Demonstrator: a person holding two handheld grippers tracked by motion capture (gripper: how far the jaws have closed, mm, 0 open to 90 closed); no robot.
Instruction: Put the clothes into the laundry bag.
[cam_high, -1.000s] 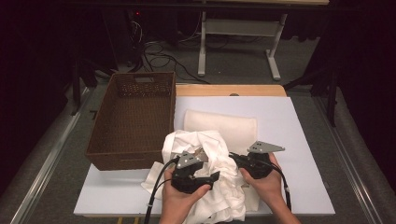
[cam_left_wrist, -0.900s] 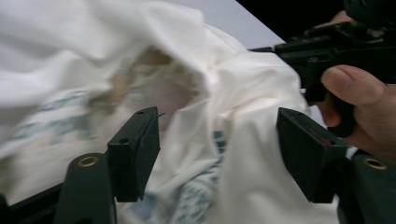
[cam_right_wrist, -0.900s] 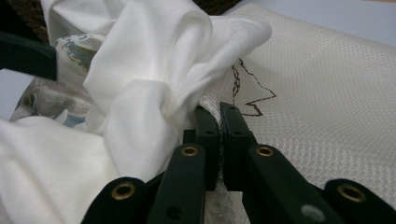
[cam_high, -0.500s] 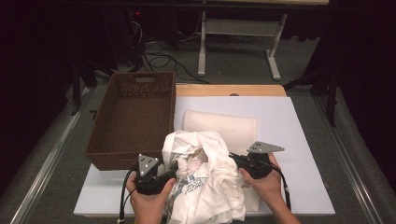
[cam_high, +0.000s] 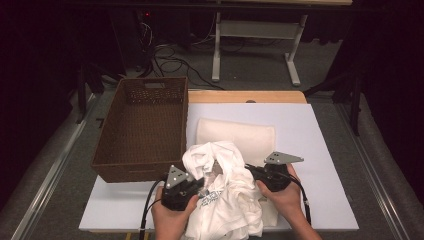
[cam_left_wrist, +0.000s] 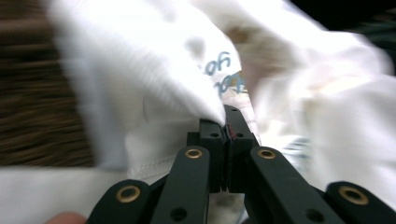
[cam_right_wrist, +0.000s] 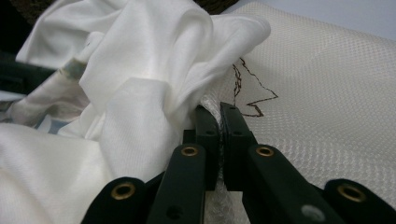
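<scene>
A crumpled white shirt with blue print lies at the front of the white board. It partly covers a folded cream textured cloth. My left gripper is at the shirt's left side. Its jaws have just been closing, and in the left gripper view the gripper is shut on a fold of the shirt. My right gripper is at the shirt's right side. In the right gripper view it is shut on the shirt's edge where that rests on the cream cloth.
A brown wicker basket stands at the left, its near wall close behind my left gripper. The bare white board stretches to the right of the cloths. A wooden strip edges the table's far side, with a metal frame and cables on the floor beyond.
My left hand swung out to the left of the shirt, then came back in against it, and its jaws closed on the fabric. The right hand stayed put.
</scene>
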